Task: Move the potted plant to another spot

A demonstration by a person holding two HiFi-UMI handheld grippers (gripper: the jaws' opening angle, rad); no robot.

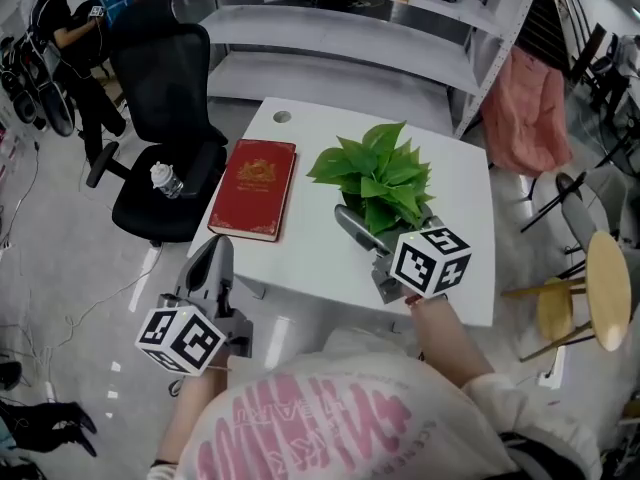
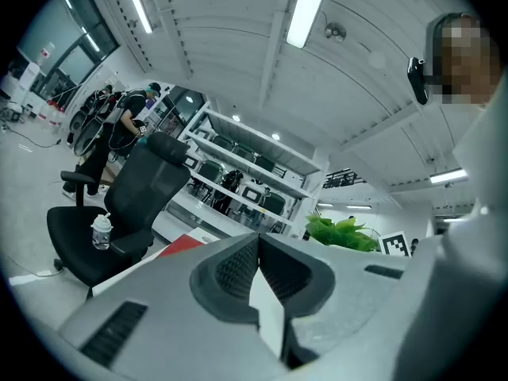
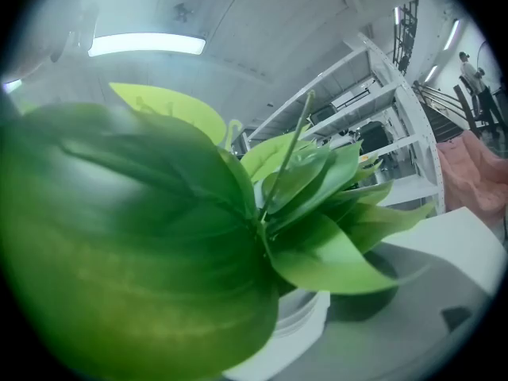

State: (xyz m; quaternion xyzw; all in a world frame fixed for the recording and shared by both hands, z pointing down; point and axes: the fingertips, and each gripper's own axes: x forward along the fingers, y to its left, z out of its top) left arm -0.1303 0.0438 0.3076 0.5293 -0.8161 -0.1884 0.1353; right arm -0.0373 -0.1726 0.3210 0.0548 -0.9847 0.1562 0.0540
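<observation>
The potted plant (image 1: 378, 173), with broad green leaves and a white pot (image 3: 305, 317), stands on the right half of the white table (image 1: 320, 258). My right gripper (image 1: 385, 220) reaches in from the near edge. It is open, with one finger (image 1: 352, 230) to the left of the pot and the other to its right. In the right gripper view the leaves (image 3: 143, 236) hide most of the jaws, and a gap shows beside the pot. My left gripper (image 1: 214, 248) hangs shut and empty off the table's near left corner, its pads (image 2: 238, 270) pressed together.
A red book (image 1: 254, 188) lies on the table's left half. A black office chair (image 1: 165, 118) with a water bottle (image 1: 166, 180) on its seat stands to the left. White shelving (image 1: 350, 28) runs behind, a pink cloth (image 1: 525, 108) hangs at the right, and wooden stools (image 1: 600, 288) stand nearby.
</observation>
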